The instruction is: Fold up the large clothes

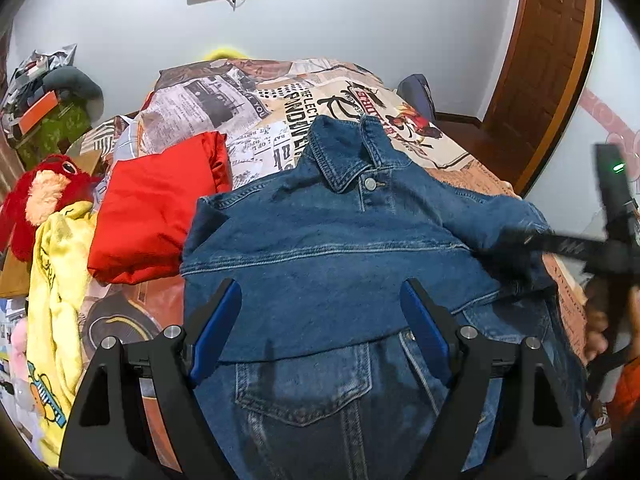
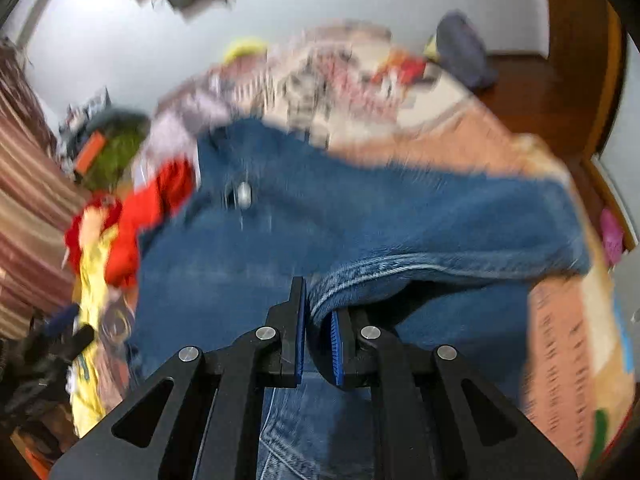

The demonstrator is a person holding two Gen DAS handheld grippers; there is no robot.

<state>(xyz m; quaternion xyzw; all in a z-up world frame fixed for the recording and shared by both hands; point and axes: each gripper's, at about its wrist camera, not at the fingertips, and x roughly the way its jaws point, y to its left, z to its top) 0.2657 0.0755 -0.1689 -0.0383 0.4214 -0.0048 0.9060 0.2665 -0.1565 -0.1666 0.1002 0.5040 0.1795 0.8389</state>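
Observation:
A blue denim jacket (image 1: 340,248) lies on the bed with its collar and top button (image 1: 370,183) toward the far end. One side is folded over its front. My left gripper (image 1: 320,286) hovers open just above the folded part, with nothing between its blue pads. In the right wrist view, which is blurred, my right gripper (image 2: 318,300) is shut on a seamed edge of the denim jacket (image 2: 360,216) and holds it lifted. In the left wrist view the right gripper (image 1: 528,238) shows as a dark blur over the jacket's right sleeve.
A folded red garment (image 1: 156,216) lies left of the jacket, with a yellow garment (image 1: 60,280) and a red plush toy (image 1: 44,196) beyond it. The printed bedspread (image 1: 280,112) runs to the far wall. A wooden door (image 1: 548,60) stands at the right.

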